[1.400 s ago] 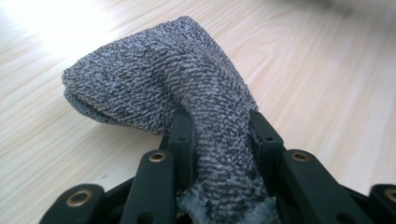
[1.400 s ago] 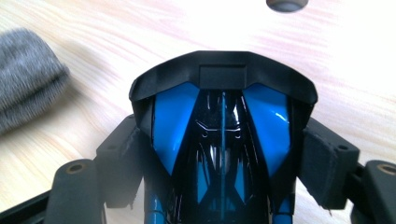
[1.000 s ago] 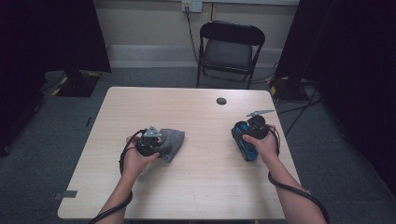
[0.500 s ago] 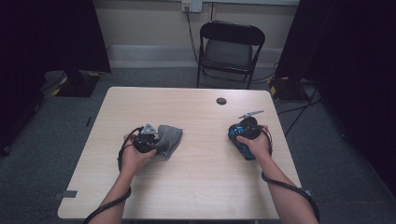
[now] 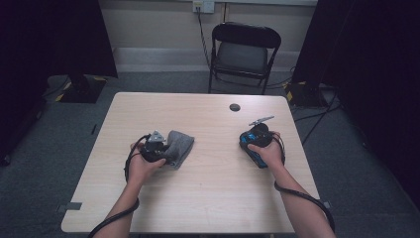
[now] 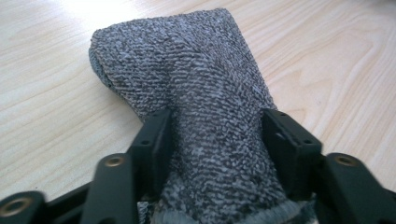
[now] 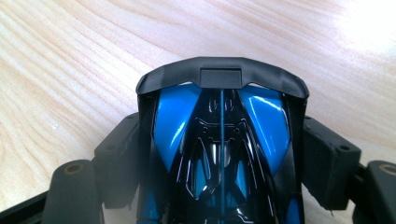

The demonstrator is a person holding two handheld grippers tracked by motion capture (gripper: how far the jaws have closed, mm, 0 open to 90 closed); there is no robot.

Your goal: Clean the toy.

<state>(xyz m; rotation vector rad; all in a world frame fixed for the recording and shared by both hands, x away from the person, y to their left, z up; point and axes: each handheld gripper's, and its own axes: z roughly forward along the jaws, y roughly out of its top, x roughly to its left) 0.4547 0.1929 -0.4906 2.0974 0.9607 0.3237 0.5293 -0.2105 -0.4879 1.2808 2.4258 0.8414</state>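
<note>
A folded grey knitted cloth [image 5: 181,143] lies on the wooden table [image 5: 208,198], left of centre. My left gripper [image 5: 167,148] lies at its near-left end. In the left gripper view the cloth [image 6: 187,60] runs up between the jaws of the left gripper [image 6: 215,135]; they have just been opening and stand apart, and the bunched cloth loosely touches both fingers [image 6: 152,140]. My right gripper [image 5: 252,148] is shut on a glossy blue and black toy car [image 5: 253,157] low over the table's right side. Its fingers [image 7: 119,154] clamp the flanks of the car [image 7: 219,116].
A small black round thing [image 5: 235,107] sits near the table's far edge. A black folding chair [image 5: 245,49] stands behind the table, with a wall socket and cable above it. Dark curtains hang at both sides. Cables trail from both grippers along the forearms.
My right hand has carried the toy car a little to the left and lower toward the table. The left hand has stayed by the cloth.
</note>
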